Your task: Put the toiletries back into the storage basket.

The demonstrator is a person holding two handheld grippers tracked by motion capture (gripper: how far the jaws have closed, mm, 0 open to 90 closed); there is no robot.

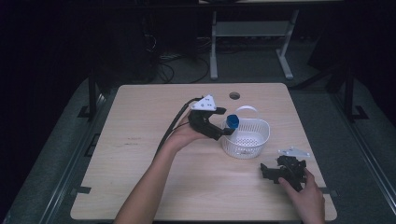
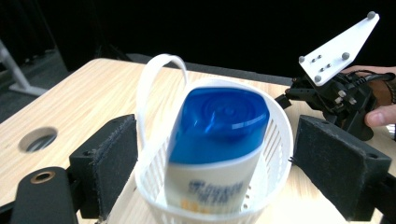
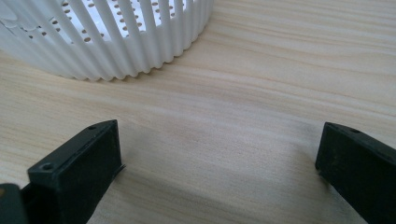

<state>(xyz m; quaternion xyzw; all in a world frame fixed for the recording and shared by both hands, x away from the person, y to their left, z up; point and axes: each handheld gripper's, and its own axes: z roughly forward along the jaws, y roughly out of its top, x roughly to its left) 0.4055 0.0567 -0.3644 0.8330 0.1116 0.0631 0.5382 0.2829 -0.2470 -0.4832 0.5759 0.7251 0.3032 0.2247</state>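
A white slatted basket (image 1: 252,140) with a loop handle stands right of the table's middle. In it stands a white bottle with a blue cap (image 1: 232,122), leaning a little. In the left gripper view the bottle (image 2: 215,140) sits inside the basket (image 2: 280,140) between my wide jaws, and neither pad (image 2: 114,158) touches it. My left gripper (image 1: 224,122) is open at the basket's left rim. My right gripper (image 1: 266,171) rests on the table to the basket's lower right with a hand on it. Its jaws (image 3: 217,158) stand open over bare wood, facing the basket (image 3: 107,42).
A round cable hole (image 1: 234,95) lies in the tabletop behind the basket. The right gripper's grey plate (image 2: 338,46) shows beyond the basket. A metal table frame (image 1: 250,42) and cables (image 1: 168,65) are on the dark floor past the far edge.
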